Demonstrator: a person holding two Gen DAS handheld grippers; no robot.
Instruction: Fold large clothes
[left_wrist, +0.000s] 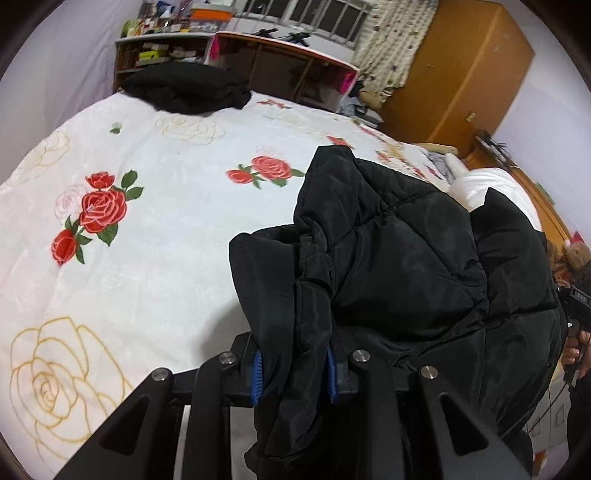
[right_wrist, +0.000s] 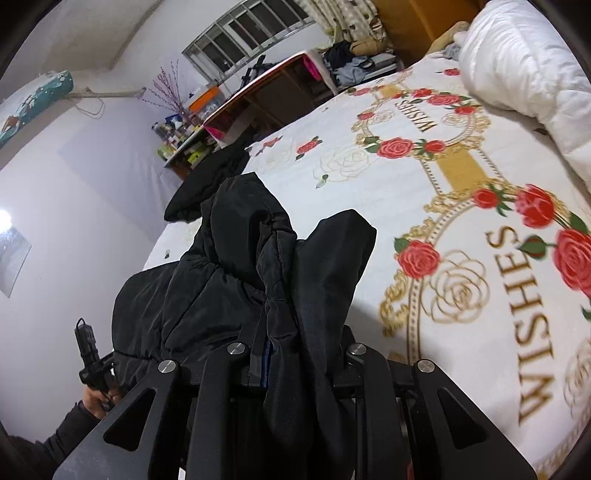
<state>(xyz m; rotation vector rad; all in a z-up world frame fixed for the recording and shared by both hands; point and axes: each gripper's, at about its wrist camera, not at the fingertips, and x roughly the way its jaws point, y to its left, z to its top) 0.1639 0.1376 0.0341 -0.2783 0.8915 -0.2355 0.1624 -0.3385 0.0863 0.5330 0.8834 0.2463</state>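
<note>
1. A black quilted puffer jacket hangs bunched between the two grippers, lifted clear of the bed, its padded body draping down past both sets of fingers.
2. The left gripper has its blue-padded fingers clamped on a gathered fold of the jacket's edge; the cloth fills the gap between them and spills below.
3. The right gripper is likewise closed on a bunched strip of the same jacket, the fabric pinched tight between the fingers, with only a sliver of one blue pad showing at the left of the fold.
4. In the left wrist view the person's right hand shows at the far right edge, beyond the jacket; in the right wrist view the left hand shows low at the left, in a dark sleeve.
5. Beneath and ahead of the fingers spreads the bed, covered in a white blanket printed with red and gold roses.
6. Far ahead of the left fingers, near the bed's far edge, lies a second black garment, folded in a pile.
7. To the right of the right fingers, at the head of the bed, sits a white duvet.
8. Beyond the bed stand a cluttered shelf and a wooden wardrobe.
</note>
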